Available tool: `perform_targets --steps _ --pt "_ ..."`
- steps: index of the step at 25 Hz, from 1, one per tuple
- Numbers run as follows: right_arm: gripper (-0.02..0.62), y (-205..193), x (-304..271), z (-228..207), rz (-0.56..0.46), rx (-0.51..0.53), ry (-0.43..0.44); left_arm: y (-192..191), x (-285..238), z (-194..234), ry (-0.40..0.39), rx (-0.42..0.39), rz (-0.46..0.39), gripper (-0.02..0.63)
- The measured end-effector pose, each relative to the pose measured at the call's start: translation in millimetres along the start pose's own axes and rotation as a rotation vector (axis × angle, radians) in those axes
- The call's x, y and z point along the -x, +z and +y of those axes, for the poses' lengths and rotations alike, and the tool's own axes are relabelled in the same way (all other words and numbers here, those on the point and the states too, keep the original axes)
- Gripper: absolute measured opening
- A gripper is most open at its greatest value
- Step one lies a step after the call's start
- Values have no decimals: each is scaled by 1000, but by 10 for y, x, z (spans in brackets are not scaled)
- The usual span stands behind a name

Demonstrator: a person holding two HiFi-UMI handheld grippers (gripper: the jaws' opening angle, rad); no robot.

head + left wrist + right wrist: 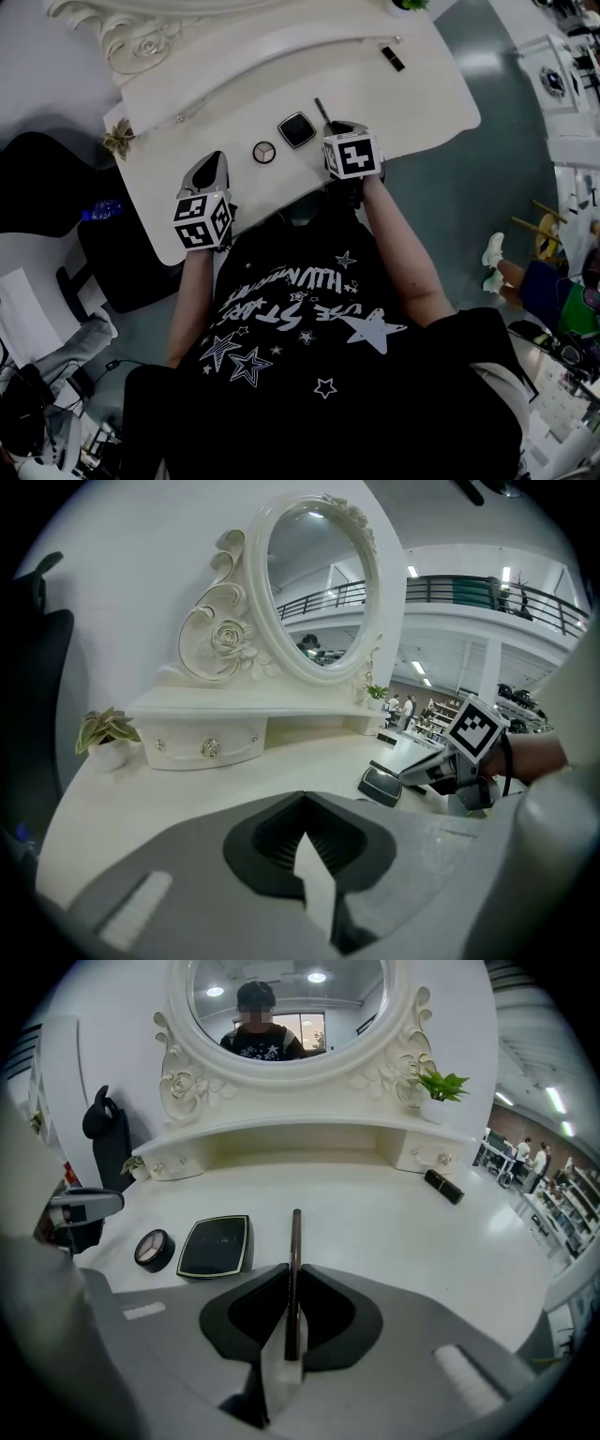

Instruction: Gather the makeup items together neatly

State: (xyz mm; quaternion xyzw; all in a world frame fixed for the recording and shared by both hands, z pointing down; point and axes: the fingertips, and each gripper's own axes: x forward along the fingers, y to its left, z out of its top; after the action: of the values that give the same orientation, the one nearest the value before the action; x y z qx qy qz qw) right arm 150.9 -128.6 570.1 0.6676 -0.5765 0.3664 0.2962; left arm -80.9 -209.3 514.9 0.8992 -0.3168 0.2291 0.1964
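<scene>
Jaws of the right gripper are clenched on a slim dark makeup pencil, which runs straight along the gap between the pads and sticks out past the tips toward the mirror. Whether its far end touches the tabletop cannot be told. The left gripper has its jaws together with nothing between them. It hovers over the near left part of the white dressing table, apart from the makeup. Just left of the pencil lies a square black compact, closed and flat on the table. A small round compact with a pale divided top lies close beside the square one on its left, the two near each other but not touching. A black lipstick tube lies on its side well apart from these, far to the right, near the raised back shelf with its small drawers. On that shelf's right end stands a small green plant, and a second potted plant sits on the table's far left corner. The ornate white frame with a carved rose surrounds the oval mirror. In the head view a black chair stands left of the table, and the person's black star-printed shirt fills the lower frame.
</scene>
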Motion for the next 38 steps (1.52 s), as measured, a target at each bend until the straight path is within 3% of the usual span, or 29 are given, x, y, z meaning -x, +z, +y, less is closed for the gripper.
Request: perform_targets --steps 6,16,28,38 --pt "74 5 -5 6 2 4 -5 2 -11 1 -3 1 -2 2" --pt "347 208 116 -181 -98 -49 16 76 -87 -91 -2 2 -11 2" --pt "451 311 230 -724 -145 -85 12 269 -234 -362 21 8 -36 2" --pt "469 430 219 -1331 -137 -81 12 394 -496 -703 59 25 -38 2"
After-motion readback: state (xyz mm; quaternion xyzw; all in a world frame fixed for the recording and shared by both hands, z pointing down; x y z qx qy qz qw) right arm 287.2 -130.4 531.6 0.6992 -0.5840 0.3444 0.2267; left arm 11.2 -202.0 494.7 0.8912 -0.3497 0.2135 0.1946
